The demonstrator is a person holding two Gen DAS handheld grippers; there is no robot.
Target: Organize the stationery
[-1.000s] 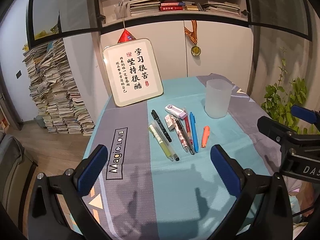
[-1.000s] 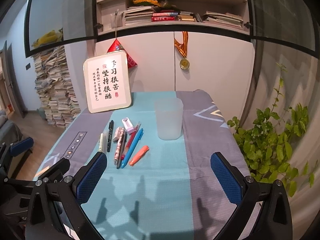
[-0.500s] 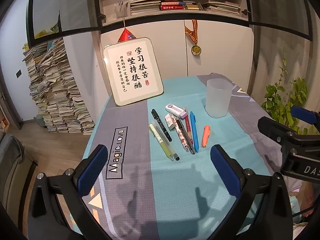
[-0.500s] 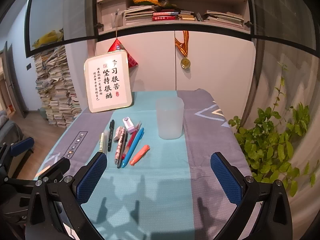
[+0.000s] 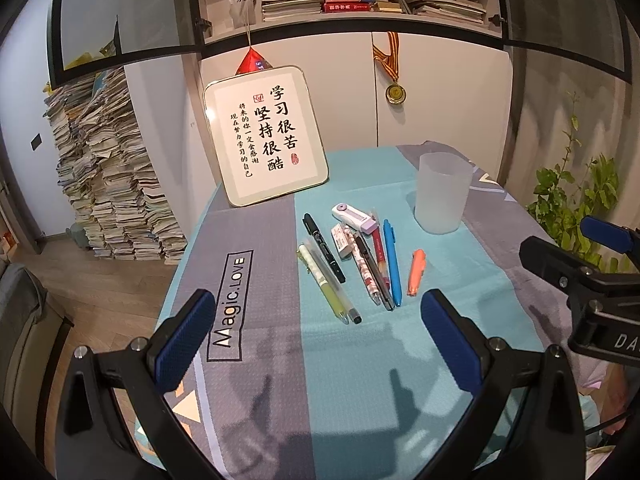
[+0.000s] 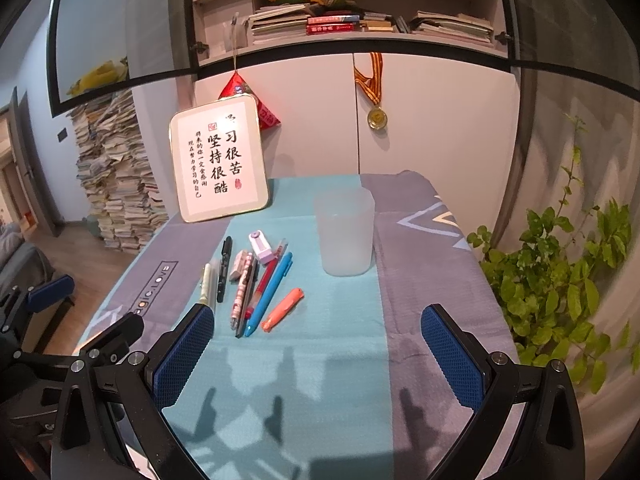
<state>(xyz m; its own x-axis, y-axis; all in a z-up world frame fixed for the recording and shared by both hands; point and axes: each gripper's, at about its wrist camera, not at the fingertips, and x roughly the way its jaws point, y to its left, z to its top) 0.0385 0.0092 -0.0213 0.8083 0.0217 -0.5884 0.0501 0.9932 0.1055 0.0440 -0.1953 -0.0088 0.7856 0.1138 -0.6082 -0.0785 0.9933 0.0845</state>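
Left gripper point(image 5: 316, 344) w/ blue-padded fingers hangs spread wide, nothing between them, above the near part of the teal-and-grey tablecloth point(image 5: 360, 380); right gripper point(image 6: 318, 354) likewise spread & empty, over the same cloth. Landmark: tall frosted translucent plastic cup point(image 5: 442, 194), upright, nothing visible inside. All stationery lies flat in a loose row just left of & nearer than the cup, apart from it. Closest to the cup's base: white-and-lilac correction tape dispenser point(image 5: 354, 218), resting across the far ends of some pens. Next out from the cup: short orange highlighter point(image 5: 416, 266), then blue pen point(image 5: 392, 262), red pen point(image 5: 380, 254), dark grey pen point(image 5: 374, 272) & pink patterned pen point(image 5: 362, 266), these packed touching or overlapping. A small white eraser w/ printed sleeve point(image 5: 340, 240) sits beside their far ends. Further from the cup: black marker point(image 5: 324, 248), then a clear pen point(image 5: 334, 284) & a pale green-and-white pen point(image 5: 322, 284), side by side. Behind the row, left of the cup, a white framed calligraphy board point(image 5: 266, 134) leans vs. the cabinet point(image 5: 440, 92); a gold medal on striped ribbon point(image 5: 396, 92) hangs above the cup. Green potted plant point(image 6: 560, 272) stands right of the cup, off the table edge. Nothing stands between either gripper & the pens.
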